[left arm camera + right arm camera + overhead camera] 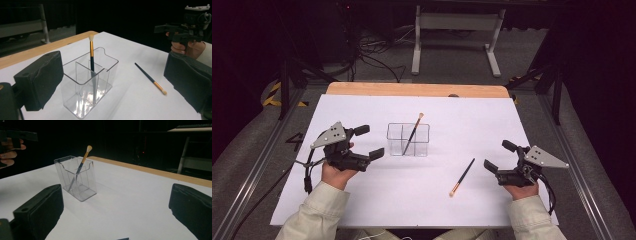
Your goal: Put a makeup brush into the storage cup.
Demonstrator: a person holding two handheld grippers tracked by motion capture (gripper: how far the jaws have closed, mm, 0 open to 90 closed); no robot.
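Observation:
A clear plastic organizer [408,139] [86,82] [76,178] with several compartments stands mid-table. One makeup brush [414,131] [91,53] [82,162] leans inside it, bristles up. A second brush [462,177] [150,78] lies flat on the white sheet, right of the organizer, bristle end toward the person. My left gripper [368,141] [112,82] hovers just left of the organizer, jaws wide apart with nothing between them. My right gripper [498,155] [117,210] is at the right, open and empty, a short way right of the lying brush.
The white sheet [377,200] covers the table, with a bare wooden strip [412,89] along the far edge. Beyond it stand a white desk frame [457,35] and floor cables [372,55]. Metal rails [257,165] run down both sides.

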